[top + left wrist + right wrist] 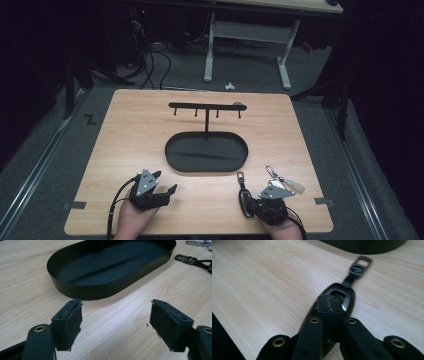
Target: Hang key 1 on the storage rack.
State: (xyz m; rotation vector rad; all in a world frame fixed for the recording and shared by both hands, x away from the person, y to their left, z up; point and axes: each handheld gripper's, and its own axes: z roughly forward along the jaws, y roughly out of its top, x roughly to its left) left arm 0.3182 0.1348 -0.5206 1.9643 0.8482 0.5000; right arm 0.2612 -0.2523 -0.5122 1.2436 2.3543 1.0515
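A black key fob [243, 199] with a short strap and metal clip [241, 176] lies on the wooden table near its front edge. My right gripper [251, 204] is shut, pads pressed together, with its tips over the fob [349, 300]; I see nothing between the pads. In the right gripper view [329, 298] the clip [361, 264] points away from the jaws. My left gripper [165, 183] hovers open at the front left with nothing between its pads [71, 322]. It faces the black oval tray [82, 291].
The oval tray [172, 159] carries a T-shaped rack [206, 106] with several hooks. A silver keyring with a clear tag [282, 179] lies right of the fob. Chair and desk legs with cables stand on the floor beyond the table.
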